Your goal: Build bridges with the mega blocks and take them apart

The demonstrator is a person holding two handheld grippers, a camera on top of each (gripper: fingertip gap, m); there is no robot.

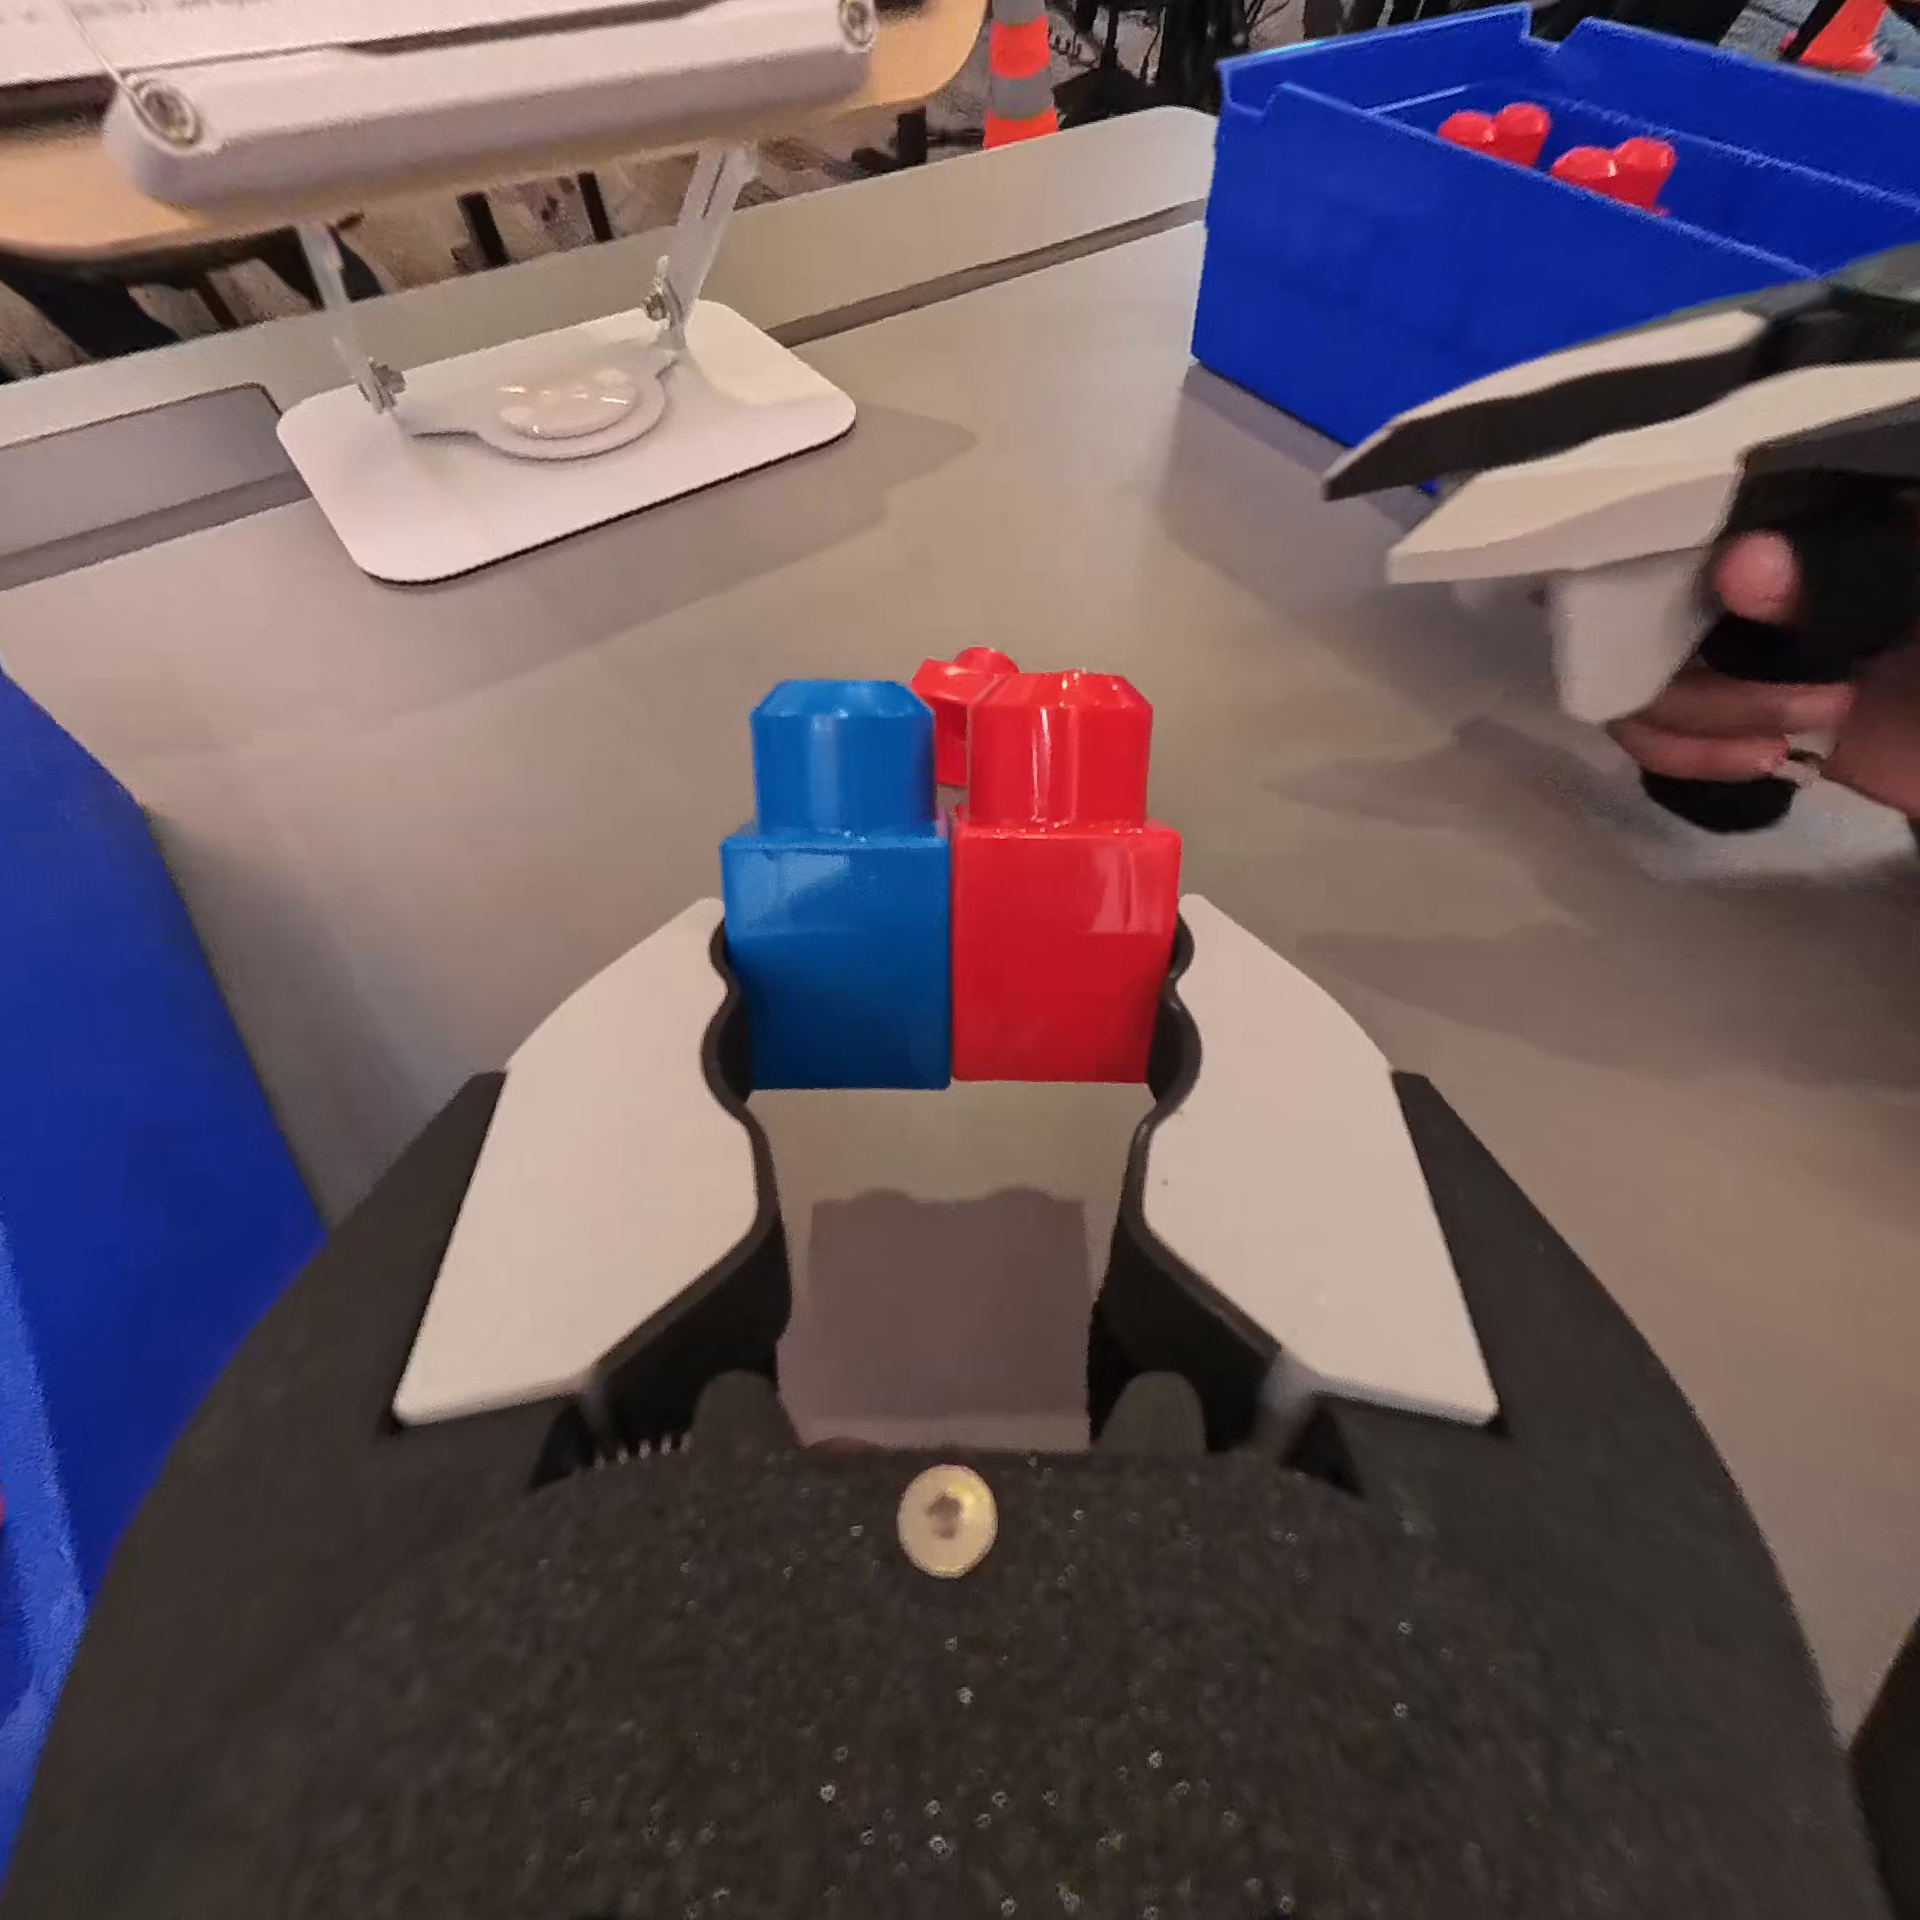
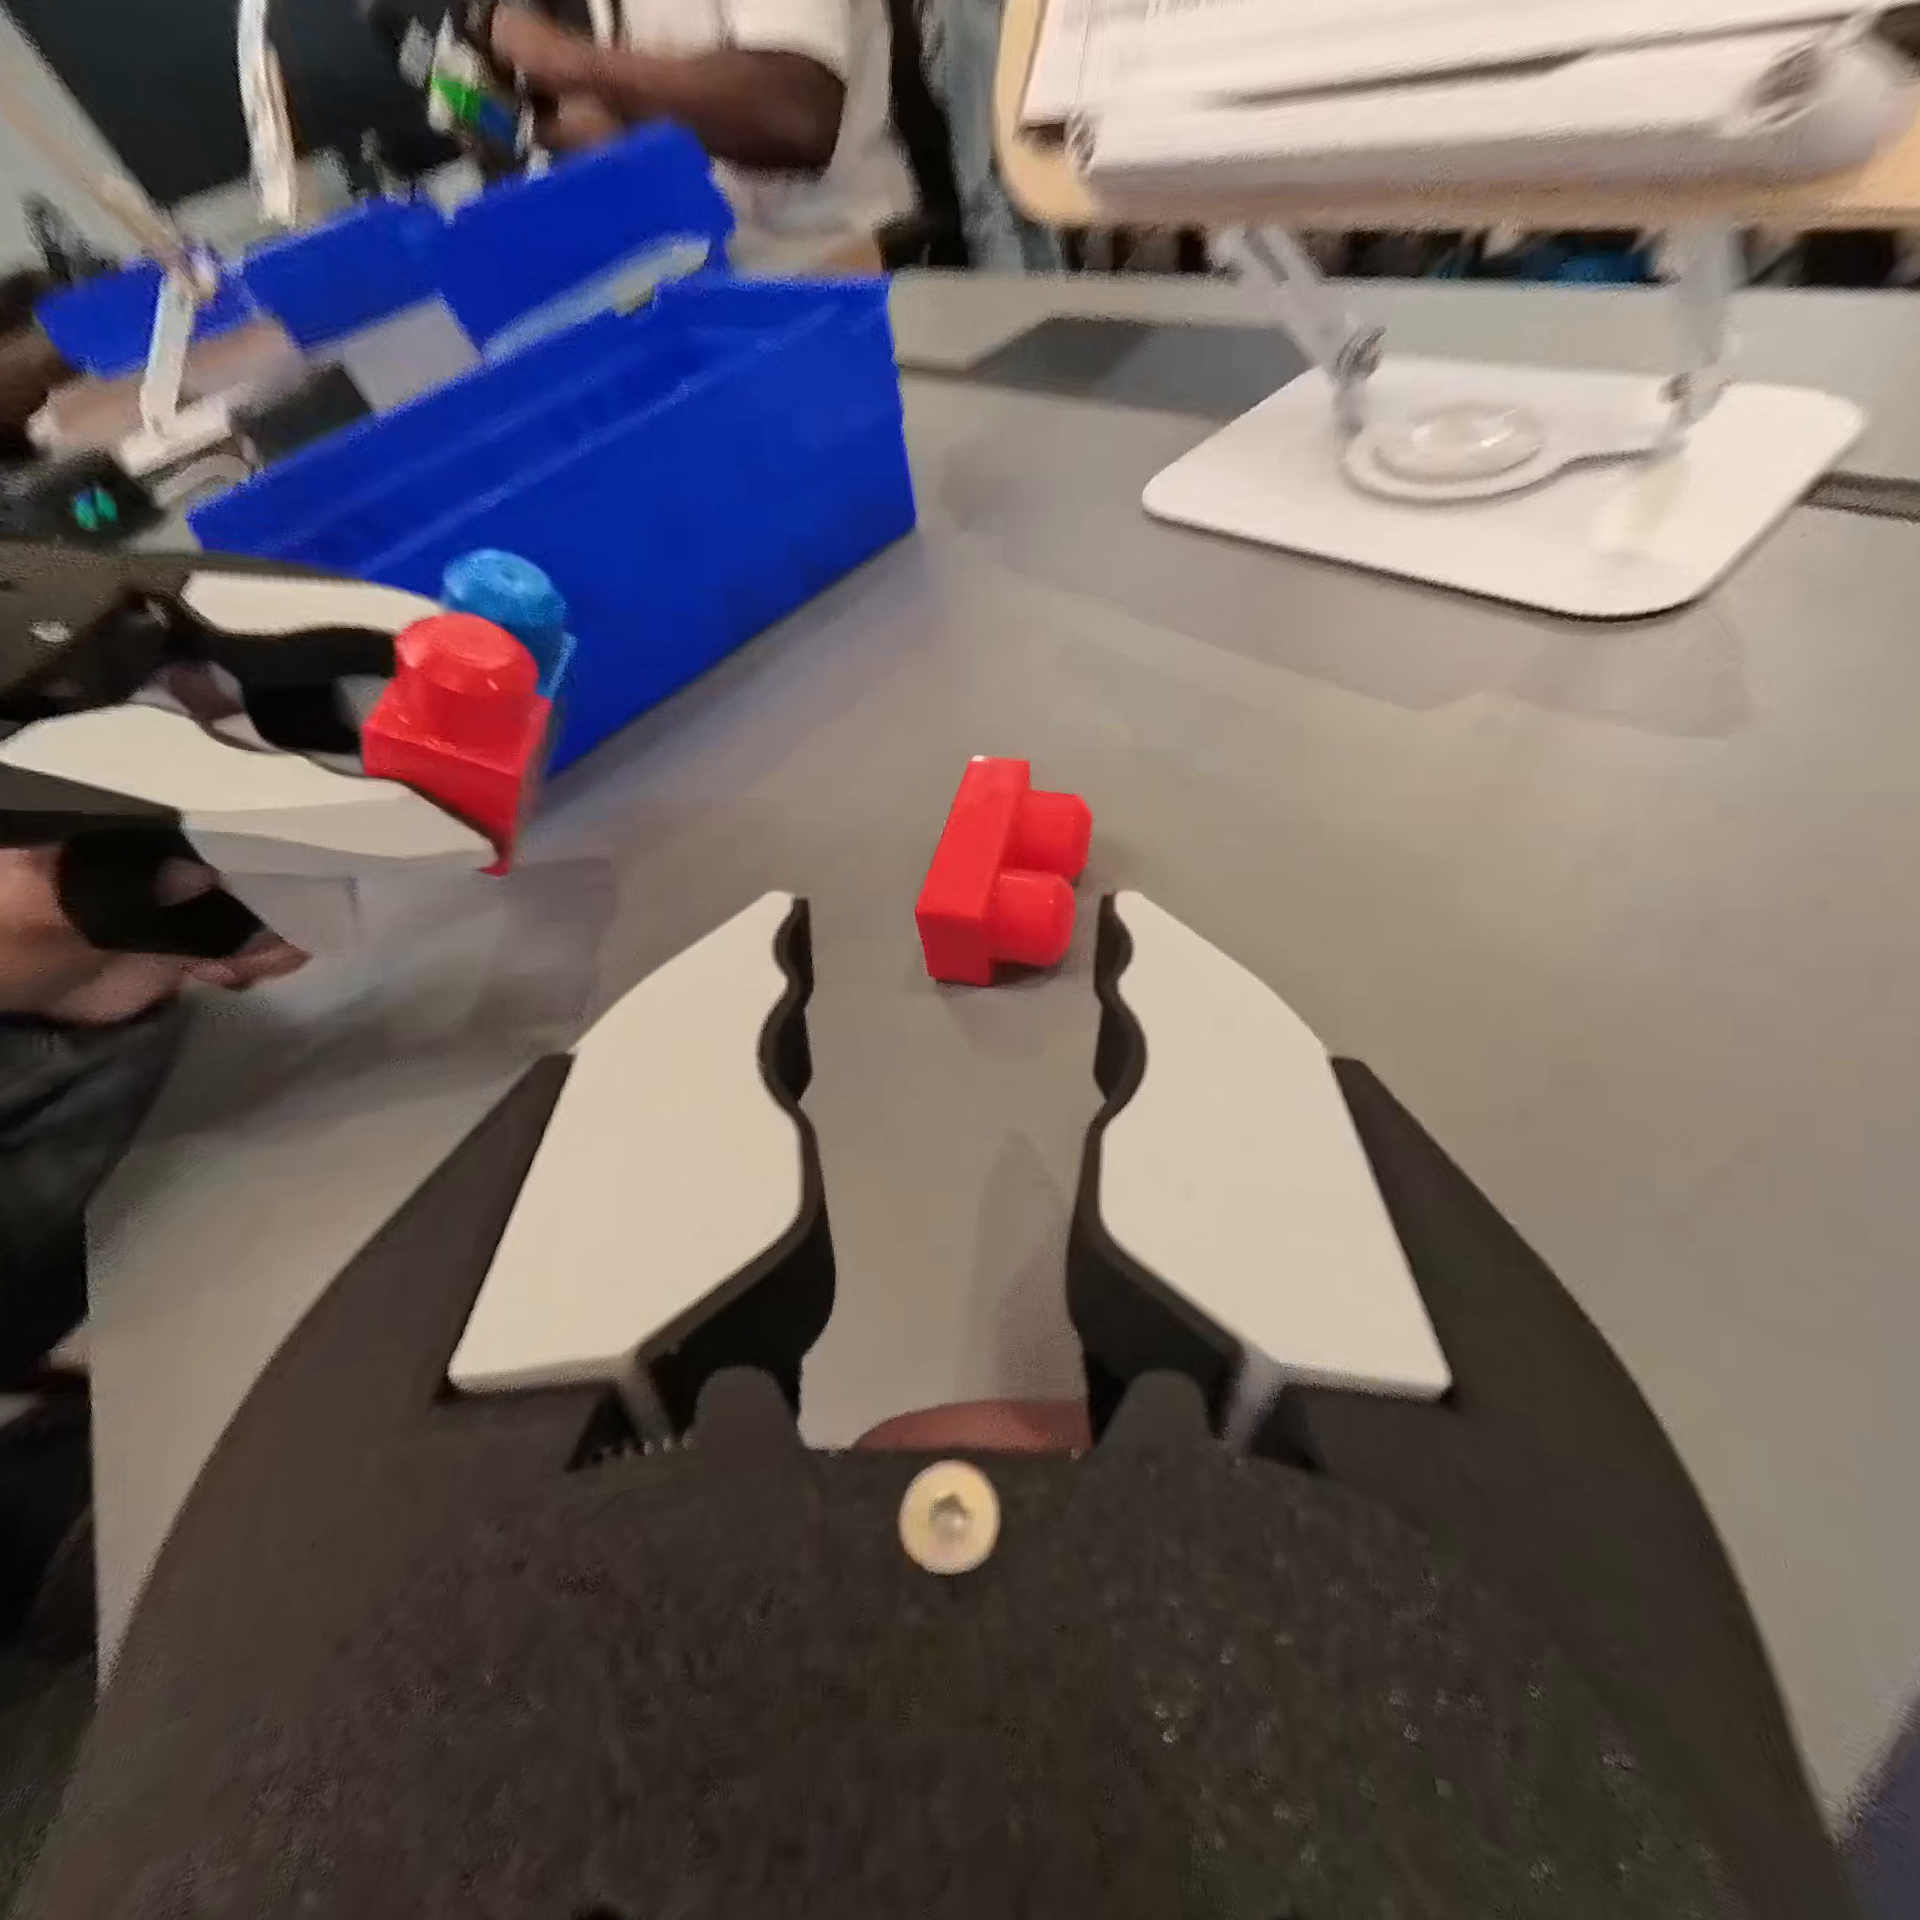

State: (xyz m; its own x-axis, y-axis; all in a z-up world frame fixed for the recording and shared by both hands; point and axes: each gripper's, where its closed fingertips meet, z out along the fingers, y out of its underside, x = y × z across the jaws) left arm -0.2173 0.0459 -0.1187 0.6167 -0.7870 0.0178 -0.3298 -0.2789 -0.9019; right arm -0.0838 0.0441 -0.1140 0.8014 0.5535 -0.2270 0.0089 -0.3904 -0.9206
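My left gripper (image 1: 951,914) is shut on a blue one-stud block (image 1: 836,935) and a red one-stud block (image 1: 1060,935), pressed side by side with studs up. In the right wrist view the same gripper (image 2: 457,738) holds the red block (image 2: 457,717) and blue block (image 2: 509,597) at the left, seemingly just above the table. A red two-stud block (image 2: 997,883) lies on its side on the grey table, studs pointing right. My right gripper (image 2: 951,902) is open and empty, its tips on either side of that block's near end. It also shows in the left wrist view (image 1: 1361,525).
A blue bin (image 1: 1455,260) with red blocks (image 1: 1558,151) stands at the back right of the left wrist view. Another blue bin (image 2: 623,488) stands behind my left gripper. A white stand (image 2: 1507,488) stands on the far side of the table. People are behind the table.
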